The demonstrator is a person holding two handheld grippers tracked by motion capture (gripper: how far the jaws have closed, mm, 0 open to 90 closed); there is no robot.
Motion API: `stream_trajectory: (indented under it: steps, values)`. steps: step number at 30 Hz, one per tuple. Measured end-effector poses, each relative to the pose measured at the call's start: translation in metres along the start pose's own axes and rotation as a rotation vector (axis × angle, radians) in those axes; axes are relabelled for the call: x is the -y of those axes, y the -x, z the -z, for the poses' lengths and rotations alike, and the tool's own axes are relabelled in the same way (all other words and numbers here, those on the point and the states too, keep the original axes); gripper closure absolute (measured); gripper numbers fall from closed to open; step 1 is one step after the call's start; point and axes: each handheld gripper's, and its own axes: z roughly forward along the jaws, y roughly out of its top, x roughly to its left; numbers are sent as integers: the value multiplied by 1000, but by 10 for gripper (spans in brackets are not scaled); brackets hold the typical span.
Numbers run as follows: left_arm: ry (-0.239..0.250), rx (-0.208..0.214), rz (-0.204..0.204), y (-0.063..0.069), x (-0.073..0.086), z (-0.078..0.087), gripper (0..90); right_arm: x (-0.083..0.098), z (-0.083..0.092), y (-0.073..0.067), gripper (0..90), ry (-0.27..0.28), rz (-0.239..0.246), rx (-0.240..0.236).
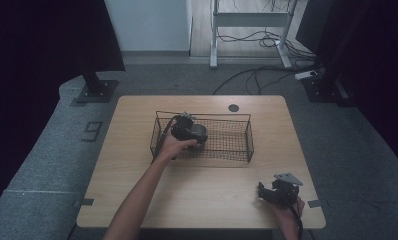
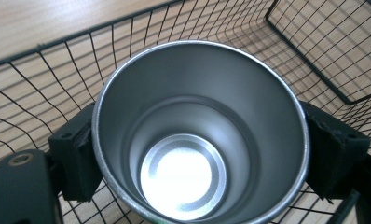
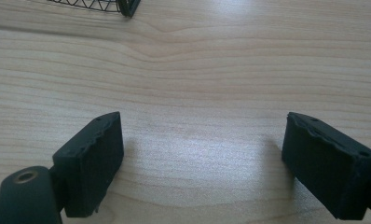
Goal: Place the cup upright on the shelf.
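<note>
Presently, in the high view, the left gripper [image 1: 191, 132] carries a round silver metal cup [image 1: 199, 132] inside the black wire mesh basket [image 1: 237, 150], at its left end.

Left gripper view: both pads clamp the cup's [image 2: 200, 135] rim sides above the basket floor.

Right gripper view: the right gripper [image 3: 202, 161] stands released over bare table [image 3: 197, 70].

Judged step: placing. Next: lower, then release.

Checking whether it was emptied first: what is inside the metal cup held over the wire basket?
Nothing: the metal cup shows bare steel walls and a shiny base. Its underside, and the wire basket floor beneath it, are covered.
</note>
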Motion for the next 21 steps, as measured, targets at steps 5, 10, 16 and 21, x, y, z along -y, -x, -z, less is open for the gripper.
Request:
stream_trajectory:
  steps: [5, 10, 16, 21]
  values:
    - [-23, -3, 5, 0, 1, -4, 145, 0, 0, 0, 125, 0, 0, 0]
    - [-36, -3, 24, -1, 1, -6, 144, 0, 0, 0, 125, 0, 0, 0]
    - [-49, 3, 26, -1, 1, -5, 137, 0, 0, 0, 125, 1, -3, 0]
    - [-50, 15, 36, -1, 1, -4, 97, 0, 0, 0, 125, -1, -2, -1]
